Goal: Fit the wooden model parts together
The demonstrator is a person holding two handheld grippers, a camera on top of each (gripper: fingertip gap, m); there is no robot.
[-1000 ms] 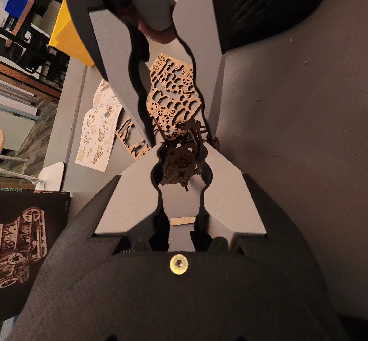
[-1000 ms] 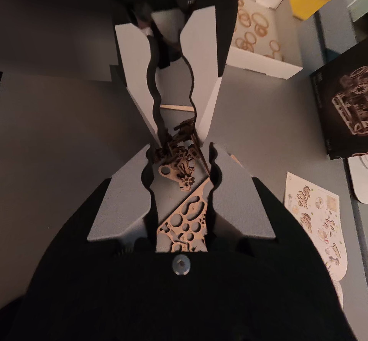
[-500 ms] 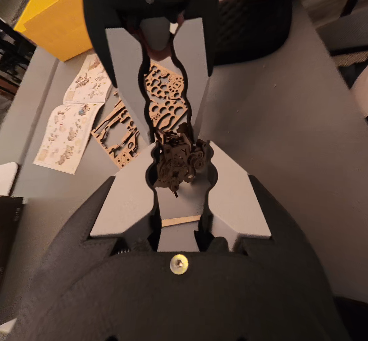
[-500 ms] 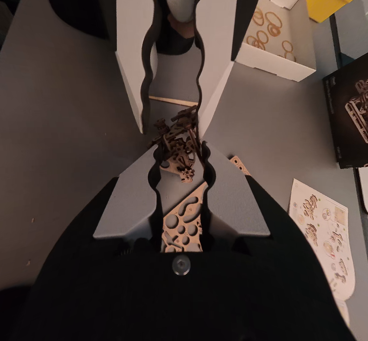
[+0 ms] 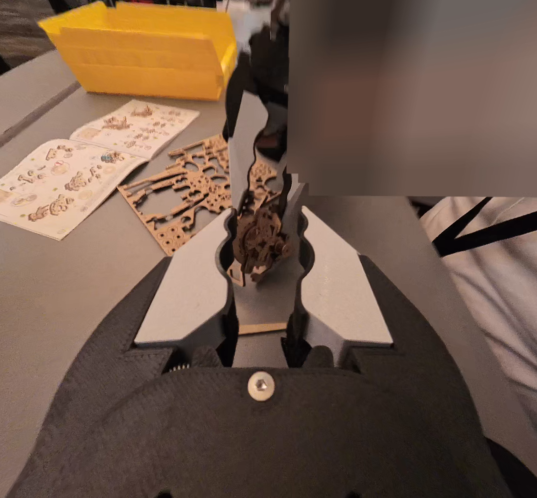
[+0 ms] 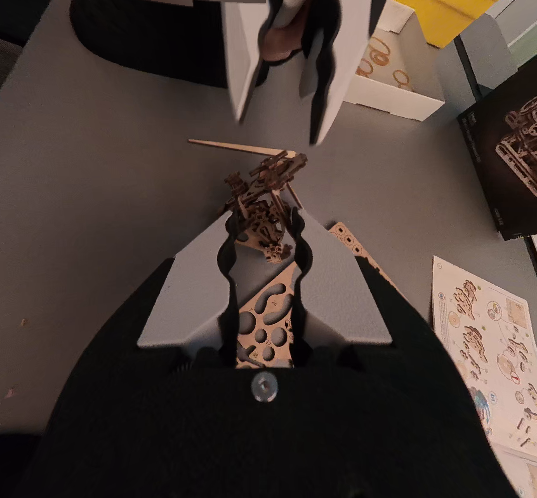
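Note:
A small brown wooden model assembly [image 6: 261, 208] of gears and slotted pieces sits between the tips of my right gripper [image 6: 264, 215], which is shut on it above the grey table [image 6: 87, 193]. In the left wrist view the right gripper [image 5: 263, 196] reaches in from above and holds the model [image 5: 261, 240]. My left gripper [image 5: 267, 212] is open and empty. In the right wrist view the left gripper [image 6: 276, 131] hangs beyond the model, apart from it. A thin wooden stick [image 6: 241, 147] lies on the table between them.
Punched-out plywood sheets [image 5: 186, 193] [image 6: 261, 324] and an open instruction booklet [image 5: 87, 164] [image 6: 479, 338] lie on the table. A yellow bin [image 5: 145, 56], a white box with wooden rings [image 6: 392, 83] and a black product box [image 6: 508, 164] stand behind. A person's white garment [image 5: 479, 295] is on the right. There is about 5 cm between the tips of the two grippers.
The left gripper has drawn back from the model and tilted level. The right gripper keeps its hold on the model.

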